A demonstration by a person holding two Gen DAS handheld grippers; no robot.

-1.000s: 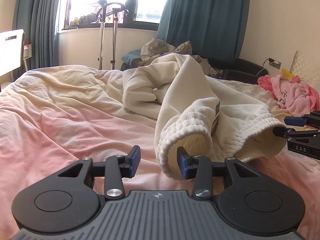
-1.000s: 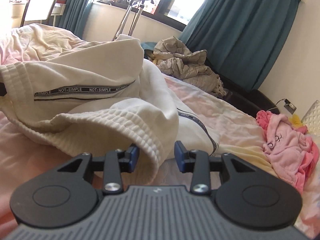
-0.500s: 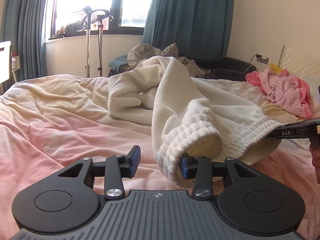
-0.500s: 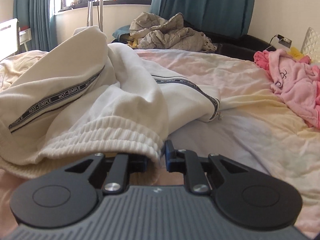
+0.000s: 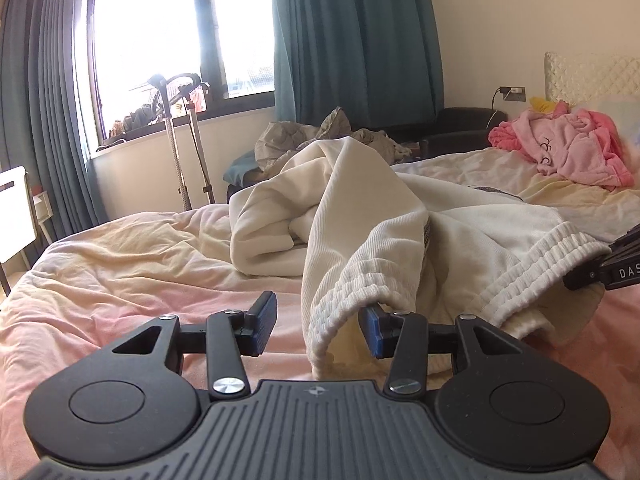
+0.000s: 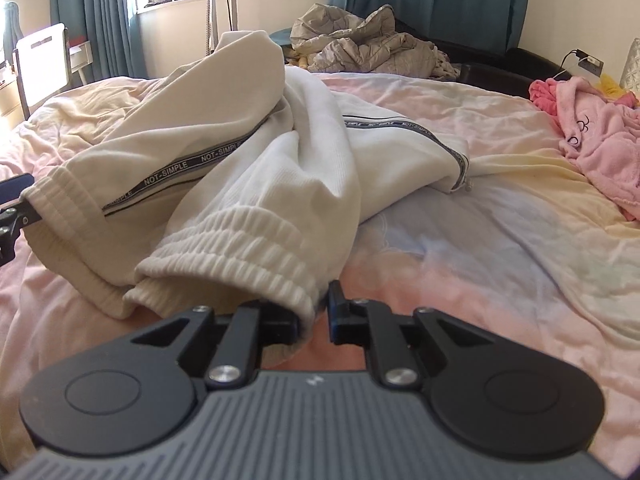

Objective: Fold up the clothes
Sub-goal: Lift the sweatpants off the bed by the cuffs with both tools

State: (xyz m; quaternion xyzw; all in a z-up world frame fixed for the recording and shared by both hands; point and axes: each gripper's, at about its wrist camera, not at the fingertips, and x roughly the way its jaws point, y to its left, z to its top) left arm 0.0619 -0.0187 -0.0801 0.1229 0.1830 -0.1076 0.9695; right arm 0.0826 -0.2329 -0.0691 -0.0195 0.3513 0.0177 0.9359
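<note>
A pair of cream sweatpants with a ribbed waistband and a dark "NOT-SIMPLE" side stripe lies bunched on the bed; it also shows in the right wrist view. My left gripper is open, with the left end of the waistband draped between its fingers. My right gripper is shut on the right end of the waistband, pinching the ribbed edge. The right gripper shows at the right edge of the left wrist view. The left gripper shows at the left edge of the right wrist view.
The bed has a rumpled pink and cream cover. A pink garment lies near the headboard at the right. Grey bedding is piled on a dark sofa beyond the bed. Crutches lean by the window.
My right gripper has closed further onto the waistband edge and swung left with it. My left gripper has stayed open while the waistband end slid between its fingers.
</note>
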